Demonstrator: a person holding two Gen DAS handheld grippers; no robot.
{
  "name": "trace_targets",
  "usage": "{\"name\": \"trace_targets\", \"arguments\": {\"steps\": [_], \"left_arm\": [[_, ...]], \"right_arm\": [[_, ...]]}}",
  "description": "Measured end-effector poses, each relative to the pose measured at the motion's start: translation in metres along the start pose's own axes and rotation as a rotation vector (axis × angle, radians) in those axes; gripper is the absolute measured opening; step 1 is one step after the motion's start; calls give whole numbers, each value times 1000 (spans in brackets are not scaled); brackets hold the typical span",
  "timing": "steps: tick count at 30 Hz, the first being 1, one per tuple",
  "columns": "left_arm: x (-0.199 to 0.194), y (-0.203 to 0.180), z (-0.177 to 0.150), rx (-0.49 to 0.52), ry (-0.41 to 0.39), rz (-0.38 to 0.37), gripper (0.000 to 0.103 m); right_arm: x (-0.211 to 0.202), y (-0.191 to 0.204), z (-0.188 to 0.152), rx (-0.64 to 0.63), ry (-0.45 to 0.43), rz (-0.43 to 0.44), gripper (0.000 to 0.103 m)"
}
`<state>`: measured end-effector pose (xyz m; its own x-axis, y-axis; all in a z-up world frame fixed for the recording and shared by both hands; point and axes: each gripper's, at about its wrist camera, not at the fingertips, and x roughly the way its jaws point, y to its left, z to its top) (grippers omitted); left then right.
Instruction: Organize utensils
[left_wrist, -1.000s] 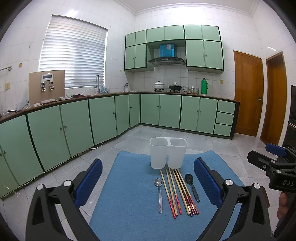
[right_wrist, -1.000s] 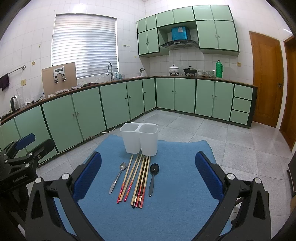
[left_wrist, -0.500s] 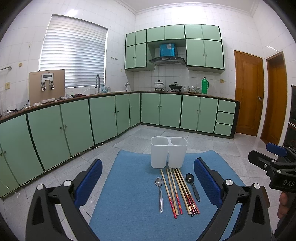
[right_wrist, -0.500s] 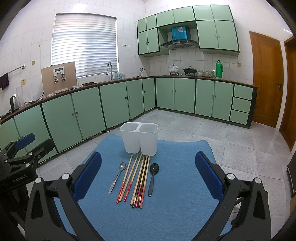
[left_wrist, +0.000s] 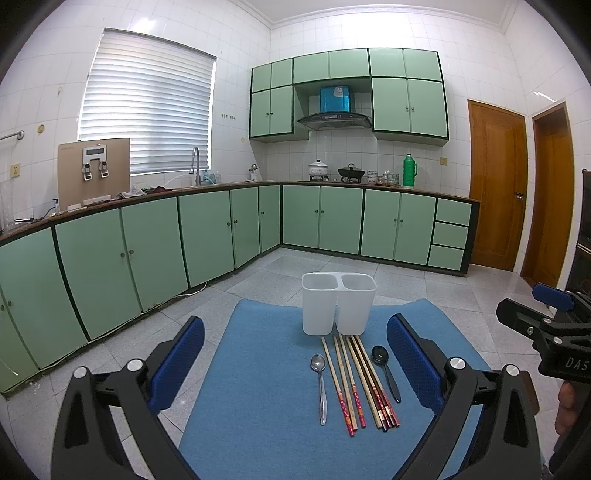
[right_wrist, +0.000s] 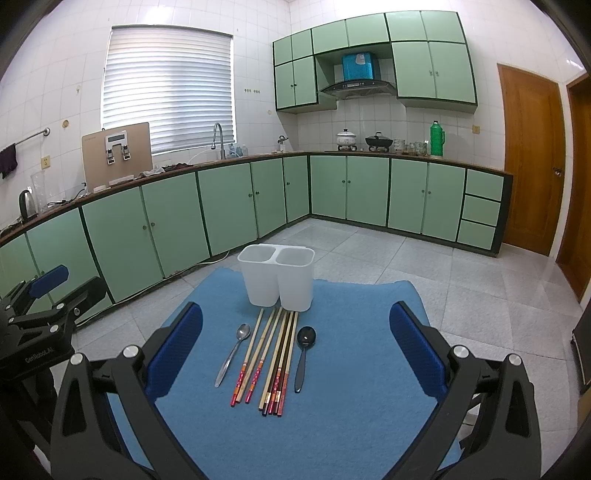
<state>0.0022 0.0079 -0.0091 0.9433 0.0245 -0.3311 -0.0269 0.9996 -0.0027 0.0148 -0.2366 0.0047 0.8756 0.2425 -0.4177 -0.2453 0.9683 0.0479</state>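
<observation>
A blue mat (left_wrist: 266, 424) lay under both grippers. The left gripper (left_wrist: 295, 363) and right gripper (right_wrist: 295, 349) each hung wide apart, holding nothing. Ahead of them stood the white two-compartment holder (right_wrist: 277, 277); between their fingers lay chopsticks (right_wrist: 275, 360), a steel spoon (right_wrist: 234, 352) and a black spoon (right_wrist: 303, 354).

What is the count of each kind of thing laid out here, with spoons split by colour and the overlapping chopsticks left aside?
Silver metal spoon: 1
Black spoon: 1
White plastic two-compartment utensil holder: 1
Blue fabric mat: 1
Total: 4
</observation>
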Motion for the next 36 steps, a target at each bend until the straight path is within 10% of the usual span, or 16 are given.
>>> {"name": "trace_targets", "arguments": {"steps": [36], "left_arm": [[31, 3, -2, -5, 48, 10, 97]], "right_arm": [[26, -8, -6, -4, 44, -21, 98]]}}
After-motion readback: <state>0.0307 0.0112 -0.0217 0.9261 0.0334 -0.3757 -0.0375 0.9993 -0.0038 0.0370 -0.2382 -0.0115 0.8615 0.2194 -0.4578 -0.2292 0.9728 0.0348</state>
